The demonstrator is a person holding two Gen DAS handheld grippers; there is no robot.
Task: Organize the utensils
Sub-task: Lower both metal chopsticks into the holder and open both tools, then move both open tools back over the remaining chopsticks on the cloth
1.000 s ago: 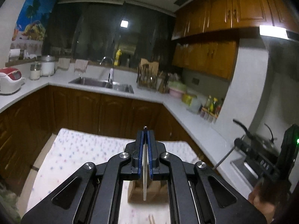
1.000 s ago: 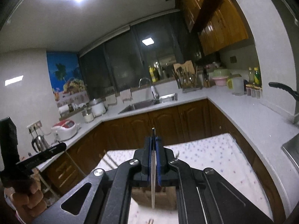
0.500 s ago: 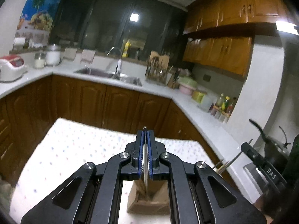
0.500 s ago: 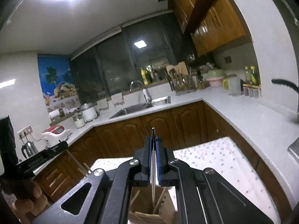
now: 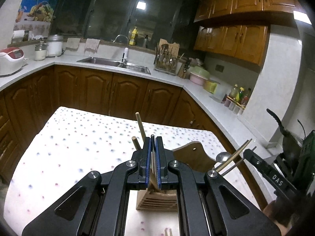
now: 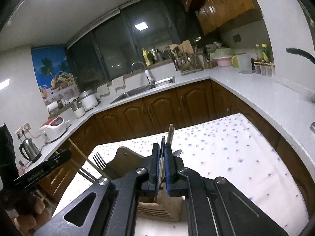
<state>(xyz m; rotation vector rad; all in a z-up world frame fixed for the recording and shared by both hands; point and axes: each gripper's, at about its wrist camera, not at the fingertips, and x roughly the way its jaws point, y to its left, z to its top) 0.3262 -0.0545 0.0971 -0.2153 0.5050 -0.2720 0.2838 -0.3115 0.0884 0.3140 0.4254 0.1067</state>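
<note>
**Both tongs clamped on thin utensils above the holder**

Left tongs [image 5: 153, 153] were closed on a thin metal utensil [image 5: 152, 138], its type hidden between the pads, above a wooden holder [image 5: 157, 200] on the dotted tabletop [image 5: 78, 147]. Two wooden sticks [image 5: 140, 125] rose just left of the pads. Right tongs [image 6: 161, 161] likewise gripped a slim dark-tipped utensil [image 6: 163, 140] over the same holder [image 6: 157, 210], a fork [image 6: 99, 162] standing at its left side.

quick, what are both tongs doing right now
Left tongs: closed on a thin metal utensil.
Right tongs: closed on a thin dark utensil handle.
</note>
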